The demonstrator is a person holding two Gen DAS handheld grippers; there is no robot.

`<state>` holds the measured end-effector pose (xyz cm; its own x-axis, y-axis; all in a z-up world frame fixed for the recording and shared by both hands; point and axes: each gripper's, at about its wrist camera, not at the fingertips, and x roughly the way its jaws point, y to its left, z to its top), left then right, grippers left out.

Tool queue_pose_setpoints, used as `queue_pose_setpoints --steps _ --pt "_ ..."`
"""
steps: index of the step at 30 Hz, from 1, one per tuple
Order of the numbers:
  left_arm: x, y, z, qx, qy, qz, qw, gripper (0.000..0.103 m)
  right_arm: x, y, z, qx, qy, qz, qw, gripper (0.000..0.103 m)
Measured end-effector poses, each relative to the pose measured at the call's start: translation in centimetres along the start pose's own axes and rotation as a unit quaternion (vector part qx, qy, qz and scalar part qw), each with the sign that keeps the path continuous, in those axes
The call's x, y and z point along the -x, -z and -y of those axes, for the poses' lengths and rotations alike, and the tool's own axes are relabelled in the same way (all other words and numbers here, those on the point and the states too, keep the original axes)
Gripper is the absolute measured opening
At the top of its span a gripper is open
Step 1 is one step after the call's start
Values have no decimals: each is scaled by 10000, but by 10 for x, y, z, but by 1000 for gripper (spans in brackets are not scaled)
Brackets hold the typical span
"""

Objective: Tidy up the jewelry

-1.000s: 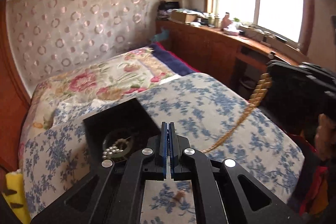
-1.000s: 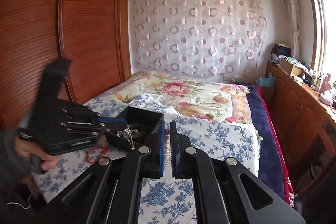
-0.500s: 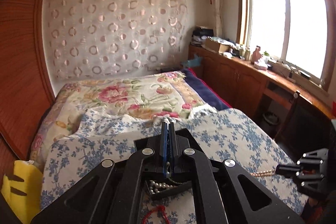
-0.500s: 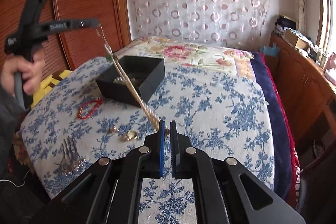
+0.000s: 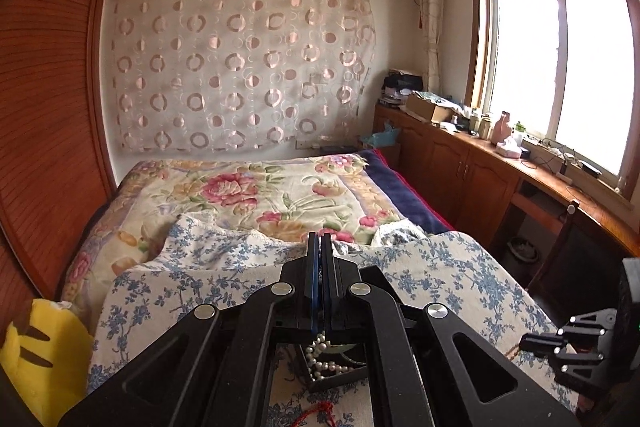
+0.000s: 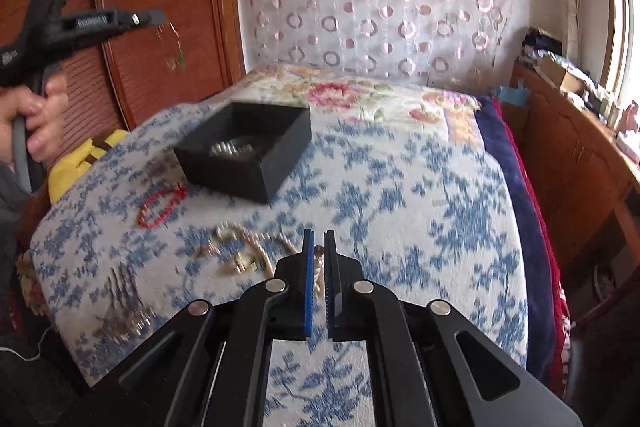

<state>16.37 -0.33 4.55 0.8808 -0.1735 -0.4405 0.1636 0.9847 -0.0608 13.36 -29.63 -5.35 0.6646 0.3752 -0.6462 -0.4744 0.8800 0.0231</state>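
A black open jewelry box (image 6: 244, 153) sits on the blue-flowered bedspread (image 6: 440, 211) with pearls inside (image 5: 320, 359). My left gripper (image 6: 156, 19) is raised high at the left, shut on a thin chain (image 6: 174, 45) that dangles from its tip. My right gripper (image 6: 319, 243) is low over the bed, shut on one end of a pearl necklace (image 6: 256, 247) that lies in a heap before it. A red bead bracelet (image 6: 162, 205) lies left of the box. In the left wrist view the right gripper (image 5: 532, 341) shows at the lower right.
Gold rings (image 6: 244, 267) and a hair comb (image 6: 120, 291) lie on the spread at the front left. A yellow cushion (image 5: 36, 351) sits beside the wooden wardrobe (image 6: 160, 7). A wooden cabinet (image 5: 480, 183) runs under the window on the right.
The pearl necklace that was stretched between the two grippers has dropped from the left one and now lies heaped on the bed. The left gripper has risen higher and holds only a thin chain.
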Motion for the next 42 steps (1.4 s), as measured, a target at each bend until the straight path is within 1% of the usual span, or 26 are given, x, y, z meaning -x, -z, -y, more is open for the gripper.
queue_pose_setpoints --steps 7,13,21,27,30,32,35,37,42 --pt "-1 1 4 -108 104 -83 9999 0 19 -46 -18 266 -132 488 9984 5" --pt "-7 0 5 -227 229 -157 9994 0 32 -93 -30 450 -238 905 9946 5" --pt "-25 5 0 -257 422 -406 9980 1 41 -150 -41 635 -376 1341 9882 5" --pt "-45 15 -2 -282 528 -642 9961 1 44 -181 -43 679 -421 1583 9842 5" --pt "-52 21 -3 -284 579 -735 9952 1 41 -190 -44 698 -454 1605 9835 5" --pt "-56 23 -4 -264 621 -791 9946 1 32 -192 -44 715 -475 1536 9844 5" --pt "-60 27 -4 -269 655 -875 9936 1 13 -189 -45 689 -551 1325 9873 5" --pt "-65 30 -6 -250 683 -979 9925 1 -4 -183 -47 673 -622 1108 9896 5" --pt "-69 35 -8 -176 703 -1060 9917 1 -38 -168 -48 585 -722 692 9933 6"
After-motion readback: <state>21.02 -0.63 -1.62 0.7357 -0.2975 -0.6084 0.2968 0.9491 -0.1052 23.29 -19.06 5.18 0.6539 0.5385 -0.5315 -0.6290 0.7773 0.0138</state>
